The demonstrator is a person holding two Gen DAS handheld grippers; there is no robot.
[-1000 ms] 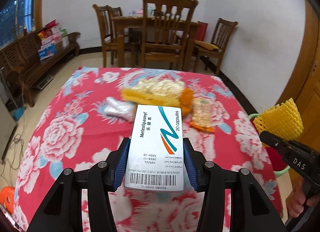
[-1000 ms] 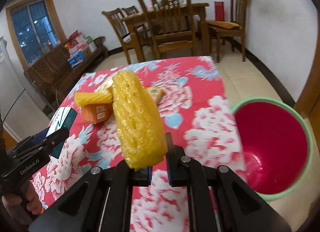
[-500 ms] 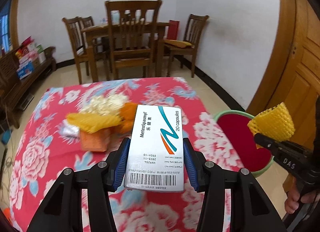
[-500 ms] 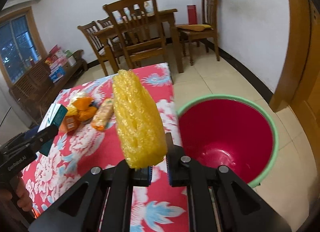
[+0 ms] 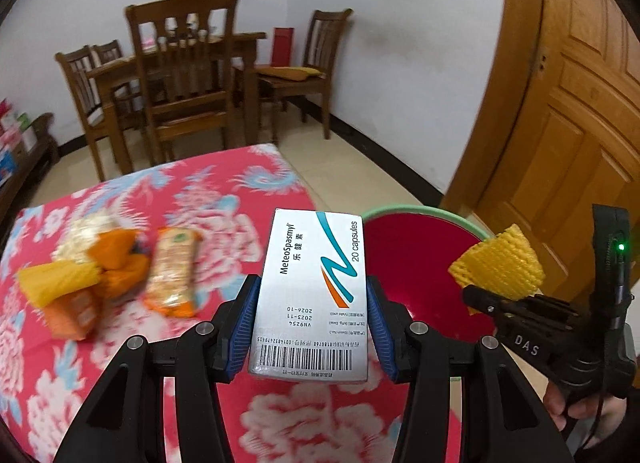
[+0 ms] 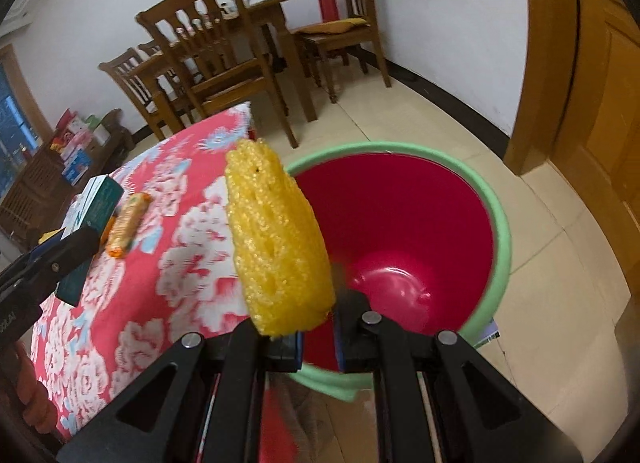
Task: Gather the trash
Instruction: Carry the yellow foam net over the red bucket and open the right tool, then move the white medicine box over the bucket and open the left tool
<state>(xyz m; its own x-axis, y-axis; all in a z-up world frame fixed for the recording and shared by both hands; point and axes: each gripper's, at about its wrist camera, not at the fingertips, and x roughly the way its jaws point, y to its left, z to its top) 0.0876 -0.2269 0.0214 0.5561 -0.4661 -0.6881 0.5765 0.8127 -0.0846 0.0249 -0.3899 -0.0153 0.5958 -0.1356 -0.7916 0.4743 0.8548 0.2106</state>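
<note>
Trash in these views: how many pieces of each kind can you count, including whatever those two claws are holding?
Foam nets: 2, held net in the right gripper, table net.
Boxes: 2, white box in the left gripper, orange box.
Wrappers: 3, snack packet, orange wrapper, pale wrapper, all blurred.
Total: 7.

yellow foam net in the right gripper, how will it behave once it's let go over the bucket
The yellow foam net looks airy and mesh-like, so it is probably very light and may drift, not drop straight. It seems squashed where the right gripper pinches it, so it likely springs back. The red bucket opens wide below.
</note>
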